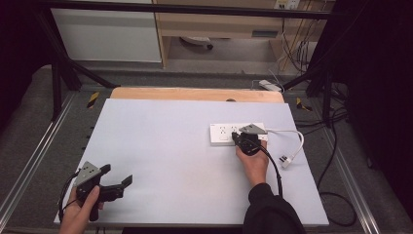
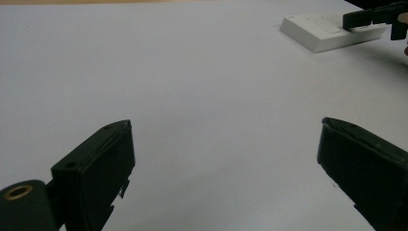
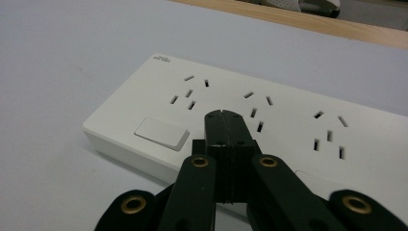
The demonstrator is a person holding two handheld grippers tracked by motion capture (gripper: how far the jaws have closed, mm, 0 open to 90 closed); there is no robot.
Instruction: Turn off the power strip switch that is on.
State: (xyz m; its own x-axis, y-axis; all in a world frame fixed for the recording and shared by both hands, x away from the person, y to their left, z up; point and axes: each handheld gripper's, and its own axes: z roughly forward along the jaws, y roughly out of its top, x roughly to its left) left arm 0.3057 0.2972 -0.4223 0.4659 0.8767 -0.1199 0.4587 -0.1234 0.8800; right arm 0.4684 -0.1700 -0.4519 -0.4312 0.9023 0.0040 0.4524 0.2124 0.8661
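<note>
Right tongs (image 3: 224, 115) pressed together over the power strip (image 3: 269, 120), probably aiming for its switch (image 3: 161, 133); press squarely, left tongs (image 2: 226, 159) wide apart, idle.

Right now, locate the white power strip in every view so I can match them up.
High view: power strip right of centre on the table, under the right tool.
Left gripper view: power strip in the top right corner.
Right gripper view: power strip across the middle.
Shared landmark: the right tool's shut black jaws over it.
</note>
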